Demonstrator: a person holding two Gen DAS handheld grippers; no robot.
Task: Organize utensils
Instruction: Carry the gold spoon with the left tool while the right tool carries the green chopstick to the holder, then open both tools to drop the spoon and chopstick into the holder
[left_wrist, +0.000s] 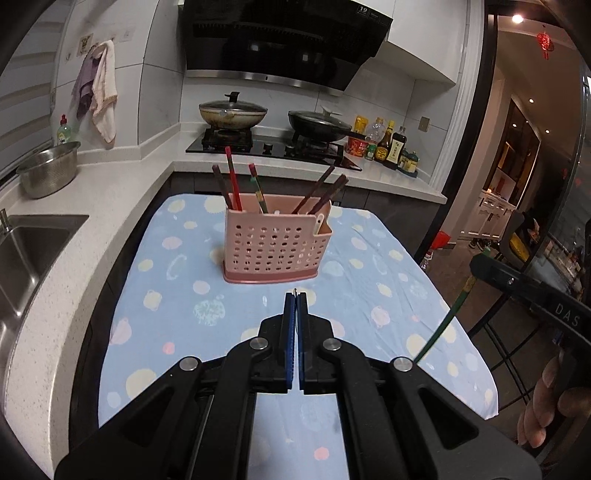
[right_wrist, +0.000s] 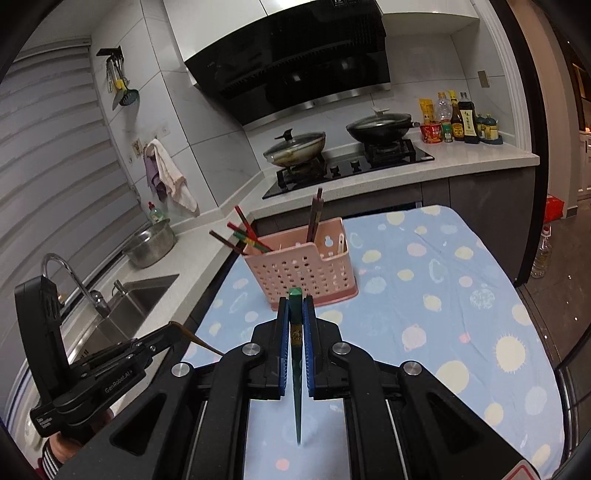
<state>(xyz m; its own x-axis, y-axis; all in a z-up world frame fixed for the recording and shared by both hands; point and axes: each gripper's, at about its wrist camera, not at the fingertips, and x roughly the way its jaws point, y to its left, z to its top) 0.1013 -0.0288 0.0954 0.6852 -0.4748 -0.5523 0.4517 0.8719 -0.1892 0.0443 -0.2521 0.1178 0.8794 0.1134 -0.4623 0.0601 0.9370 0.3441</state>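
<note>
Left wrist: blue dotted tablecloth (left_wrist: 155, 288), kitchen.

Pink perforated utensil basket (right_wrist: 301, 267) ahead of right hand-held gripper (right_wrist: 295, 306). Dark green chopstick (right_wrist: 295, 369) between its blue pads (right_wrist: 309, 354). Red and dark brown chopsticks (left_wrist: 233, 179) in basket. Desk cloth (right_wrist: 424, 295) light blue, pastel yellow and pink dots.

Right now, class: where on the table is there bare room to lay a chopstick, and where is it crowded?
Free: the cloth right of the basket, and the strip between the basket and the grippers. Crowded: the basket's left end, packed with leaning chopsticks.
</note>
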